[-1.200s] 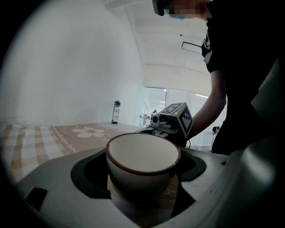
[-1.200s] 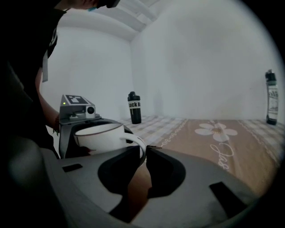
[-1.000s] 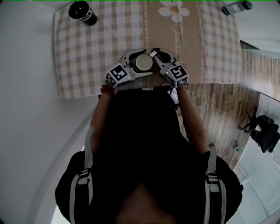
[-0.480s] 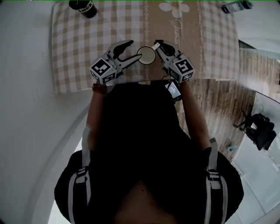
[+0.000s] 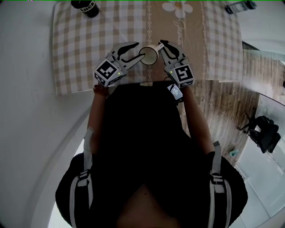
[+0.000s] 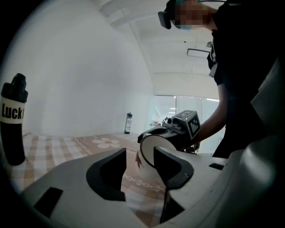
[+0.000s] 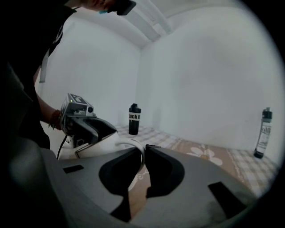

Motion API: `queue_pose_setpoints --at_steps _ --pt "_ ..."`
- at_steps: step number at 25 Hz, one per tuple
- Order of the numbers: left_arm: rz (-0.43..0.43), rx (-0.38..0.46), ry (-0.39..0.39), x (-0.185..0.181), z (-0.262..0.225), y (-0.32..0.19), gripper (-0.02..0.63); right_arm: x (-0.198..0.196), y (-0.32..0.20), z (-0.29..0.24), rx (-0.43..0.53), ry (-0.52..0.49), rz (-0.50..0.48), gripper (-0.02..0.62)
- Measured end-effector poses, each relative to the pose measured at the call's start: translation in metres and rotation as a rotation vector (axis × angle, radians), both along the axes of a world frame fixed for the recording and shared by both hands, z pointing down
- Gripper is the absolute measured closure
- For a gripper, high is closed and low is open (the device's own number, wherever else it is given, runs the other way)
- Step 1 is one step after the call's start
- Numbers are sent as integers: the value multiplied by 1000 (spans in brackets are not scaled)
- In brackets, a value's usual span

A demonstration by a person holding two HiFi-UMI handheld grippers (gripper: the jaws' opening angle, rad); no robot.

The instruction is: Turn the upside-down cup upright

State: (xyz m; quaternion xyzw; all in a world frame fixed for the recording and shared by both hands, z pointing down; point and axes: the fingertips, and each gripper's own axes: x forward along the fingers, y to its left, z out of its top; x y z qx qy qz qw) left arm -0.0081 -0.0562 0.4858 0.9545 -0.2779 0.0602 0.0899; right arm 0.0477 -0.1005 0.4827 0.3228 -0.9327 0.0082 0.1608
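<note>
The white cup [image 5: 148, 55] hangs tilted just above the checked cloth, one round end facing up in the head view. My right gripper [image 5: 159, 46] is shut on its thin rim. In the right gripper view the rim [image 7: 133, 144] runs between the pads of that gripper [image 7: 144, 149]. My left gripper [image 5: 138, 49] sits just left of the cup. Its jaws have just been closing. They stand apart with only cloth showing in the gap. In the left gripper view the cup [image 6: 149, 144] lies just beyond that gripper [image 6: 140, 153], partly behind its right finger.
A black bottle [image 5: 84, 8] stands at the table's far left corner, a slimmer bottle [image 5: 240, 7] at the far right. The checked cloth [image 5: 80, 53] has a flower print [image 5: 178, 11]. The table's near edge runs right below both grippers.
A second ago both grippers hugged the cup. The left one has come away to the left and its jaws have narrowed. The cup has risen and tipped in the right gripper.
</note>
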Motion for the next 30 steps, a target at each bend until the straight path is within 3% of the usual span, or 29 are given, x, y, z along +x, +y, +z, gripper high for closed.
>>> queue_pose_setpoints --at_steps 4,15,30 --pt "35 13 -89 11 12 8 438 -5 5 4 61 75 -2 561" --pt "-28 -1 -168 8 26 -5 519 -36 26 -1 245 239 -116 561" --pt "-56 44 -259 10 30 -12 554 -49 34 -9 350 285 -150 552"
